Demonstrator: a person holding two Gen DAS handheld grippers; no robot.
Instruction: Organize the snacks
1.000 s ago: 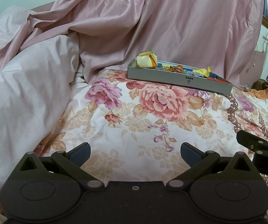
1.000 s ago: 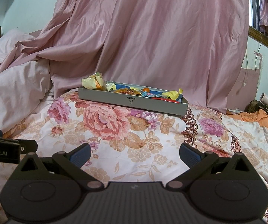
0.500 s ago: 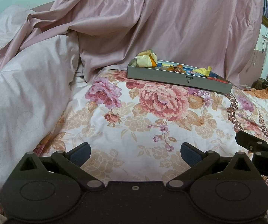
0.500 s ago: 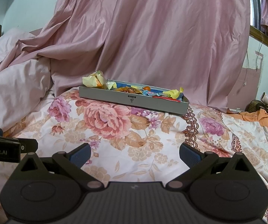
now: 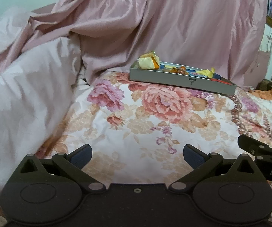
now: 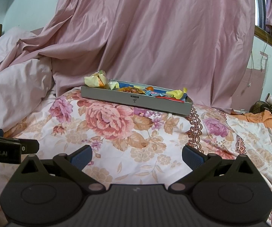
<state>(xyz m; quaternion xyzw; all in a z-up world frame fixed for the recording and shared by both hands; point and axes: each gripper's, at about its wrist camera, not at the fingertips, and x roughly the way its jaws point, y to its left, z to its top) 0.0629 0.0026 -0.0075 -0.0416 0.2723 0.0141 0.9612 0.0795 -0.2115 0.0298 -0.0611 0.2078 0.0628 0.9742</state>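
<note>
Left wrist view is showing the left gripper (image 5: 137, 154) hanging low over the flower-printed cotton bedspread (image 5: 155, 124), its blue-padded fingers standing wide apart and holding nothing; at the right edge of that view the right gripper is peeking in beside it. From the right wrist view, the right gripper (image 6: 137, 154) is likewise hovering with its fingers spread and empty. Well ahead of both, the shallow grey cardboard tray (image 6: 136, 100) is sitting flat on the far part of the bedspread, just in front of the hanging pink satin curtain (image 6: 155, 37). Loose crinkly snack packets (image 6: 130, 89) are lying jumbled inside it, and a pale yellow wrapped snack (image 6: 94, 80) is poking up over the left end wall. These wrappers are probably going to feel light, soft and slippery, so pinching a twisted end or a flat seam looks safer than squeezing the middle, where the contents may crush. The tray itself is likely stiff but riding on soft bedding, so it may tilt when pressed. Open bedspread is offering plenty of room in front; the curtain behind and a heaped pale pink duvet (image 5: 22, 94) to the left are closing in those sides.
</note>
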